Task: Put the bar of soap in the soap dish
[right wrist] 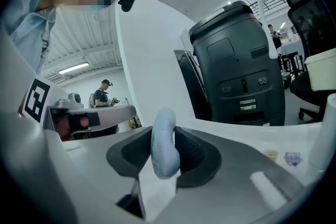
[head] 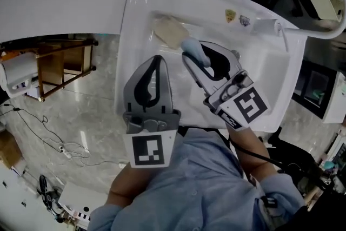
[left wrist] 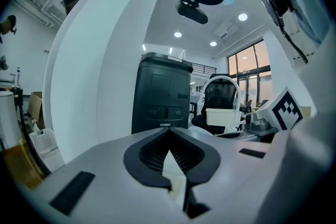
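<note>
While the right gripper (right wrist: 165,136) clamps the blue bar of soap (head: 194,51) near the beige soap dish (head: 170,31), the left gripper (head: 157,59) hovers alongside. Its jaws meet, empty.

I see only the upper end of the bar of soap (head: 193,49). The rest is buried between the jaws of the right gripper (head: 199,57), and its tip covers one corner of the soap dish (head: 168,31) at the sink's (head: 135,19) back edge. The left gripper (head: 156,62) hides the sink's front-left rim (both hands are out of sight behind the grippers). The yellow sticker (head: 230,15) on the back rim is too small to read.
</note>
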`<state>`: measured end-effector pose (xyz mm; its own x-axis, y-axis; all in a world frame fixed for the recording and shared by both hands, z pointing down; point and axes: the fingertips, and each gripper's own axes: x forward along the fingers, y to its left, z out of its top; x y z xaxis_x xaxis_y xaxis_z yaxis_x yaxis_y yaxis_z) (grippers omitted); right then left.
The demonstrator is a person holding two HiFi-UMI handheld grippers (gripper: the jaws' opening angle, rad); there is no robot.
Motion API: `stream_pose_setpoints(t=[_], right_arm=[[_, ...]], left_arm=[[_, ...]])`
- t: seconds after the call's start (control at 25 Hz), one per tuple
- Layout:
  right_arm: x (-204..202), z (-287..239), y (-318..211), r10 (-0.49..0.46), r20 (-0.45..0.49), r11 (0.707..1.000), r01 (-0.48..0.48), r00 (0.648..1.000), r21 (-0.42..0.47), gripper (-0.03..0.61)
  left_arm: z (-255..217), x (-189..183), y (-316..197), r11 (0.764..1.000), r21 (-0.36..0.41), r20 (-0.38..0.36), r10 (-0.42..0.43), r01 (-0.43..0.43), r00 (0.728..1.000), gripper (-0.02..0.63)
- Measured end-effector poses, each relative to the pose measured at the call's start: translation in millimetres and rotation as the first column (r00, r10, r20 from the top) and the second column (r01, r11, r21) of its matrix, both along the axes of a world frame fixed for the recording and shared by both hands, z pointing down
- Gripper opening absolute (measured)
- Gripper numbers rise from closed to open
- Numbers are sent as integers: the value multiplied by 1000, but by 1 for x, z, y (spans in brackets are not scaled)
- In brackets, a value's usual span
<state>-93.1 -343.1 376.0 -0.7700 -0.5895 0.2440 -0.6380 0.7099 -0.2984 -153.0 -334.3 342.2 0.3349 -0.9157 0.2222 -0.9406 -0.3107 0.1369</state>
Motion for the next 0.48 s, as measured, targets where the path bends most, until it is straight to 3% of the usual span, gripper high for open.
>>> stream_pose_setpoints(t=[0.48], right_arm=[[-17, 77, -30, 1, -74, 992, -10, 997, -122, 121]], left_arm=[[40, -9, -33, 995, -83, -43, 42, -46, 998, 5]])
